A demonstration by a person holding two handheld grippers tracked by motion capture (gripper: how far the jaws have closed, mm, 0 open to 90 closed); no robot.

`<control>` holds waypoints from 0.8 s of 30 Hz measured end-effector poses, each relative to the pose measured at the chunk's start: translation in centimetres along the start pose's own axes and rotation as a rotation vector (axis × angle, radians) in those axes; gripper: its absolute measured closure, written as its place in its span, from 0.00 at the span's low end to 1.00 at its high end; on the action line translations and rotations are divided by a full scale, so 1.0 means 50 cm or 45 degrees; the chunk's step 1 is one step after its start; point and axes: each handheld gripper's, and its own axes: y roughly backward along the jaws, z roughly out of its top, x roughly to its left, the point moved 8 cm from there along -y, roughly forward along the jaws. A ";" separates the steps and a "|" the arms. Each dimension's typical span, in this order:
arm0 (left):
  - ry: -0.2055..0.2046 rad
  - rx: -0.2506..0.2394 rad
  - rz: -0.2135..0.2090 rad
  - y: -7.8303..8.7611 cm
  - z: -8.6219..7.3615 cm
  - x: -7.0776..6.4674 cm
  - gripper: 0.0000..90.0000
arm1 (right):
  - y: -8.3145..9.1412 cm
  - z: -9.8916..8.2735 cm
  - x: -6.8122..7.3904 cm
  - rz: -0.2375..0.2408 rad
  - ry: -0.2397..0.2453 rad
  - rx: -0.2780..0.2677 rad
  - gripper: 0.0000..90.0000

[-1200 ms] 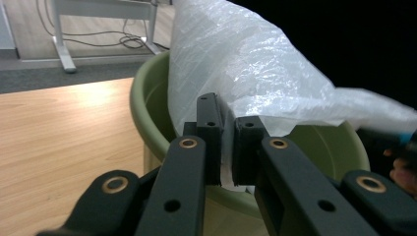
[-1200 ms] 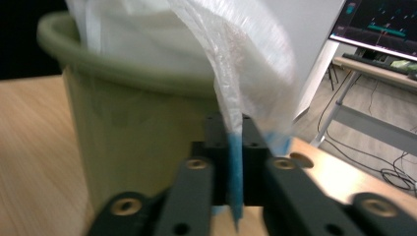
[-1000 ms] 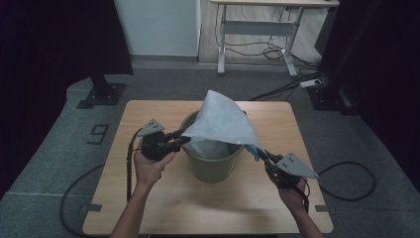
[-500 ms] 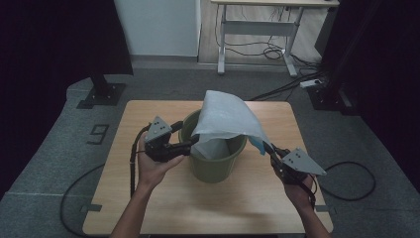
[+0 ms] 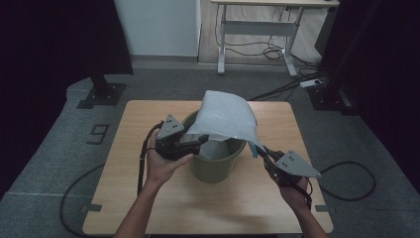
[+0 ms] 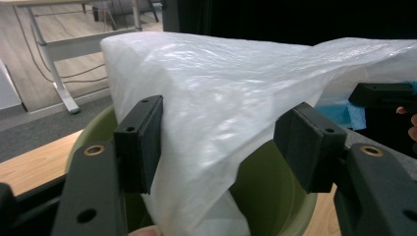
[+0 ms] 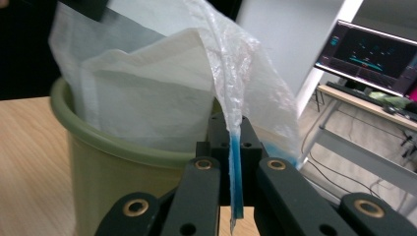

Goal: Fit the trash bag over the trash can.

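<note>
A white plastic bag (image 5: 225,116) with a blue drawstring edge rises out of an olive green bin (image 5: 213,168) at the table's middle. My left gripper (image 5: 200,141) is at the bin's left rim. Its jaws have just been closing, and they stand apart around a fold of the bag (image 6: 221,98) without pinching it. My right gripper (image 5: 261,151), at the bin's right side, is shut on the bag's blue edge (image 7: 236,172) and holds it out past the rim of the bin (image 7: 113,162).
The bin stands on a wooden table (image 5: 148,198) with bare board to its left, right and front. Cables (image 5: 346,183) trail over the grey floor. A desk (image 5: 257,29) stands at the back, and a monitor (image 7: 369,49) sits to the right.
My left gripper has risen and shifted right toward the bin, with its jaws now wider apart around the bag. The bag stands taller. The right gripper has kept its grip and place.
</note>
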 end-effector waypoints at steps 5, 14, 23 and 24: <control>-0.025 -0.012 0.017 0.002 -0.002 -0.001 0.62 | -0.008 -0.001 0.023 0.043 0.000 -0.008 0.98; 0.092 -0.068 -0.066 0.031 -0.014 0.032 0.99 | -0.001 0.005 0.041 0.121 -0.045 -0.044 0.98; 0.142 -0.095 -0.081 0.074 -0.045 0.080 0.99 | 0.021 -0.018 0.087 0.223 -0.054 -0.060 0.61; 0.157 -0.099 -0.076 0.081 -0.052 0.091 0.99 | 0.024 -0.024 0.086 0.222 -0.056 -0.054 0.58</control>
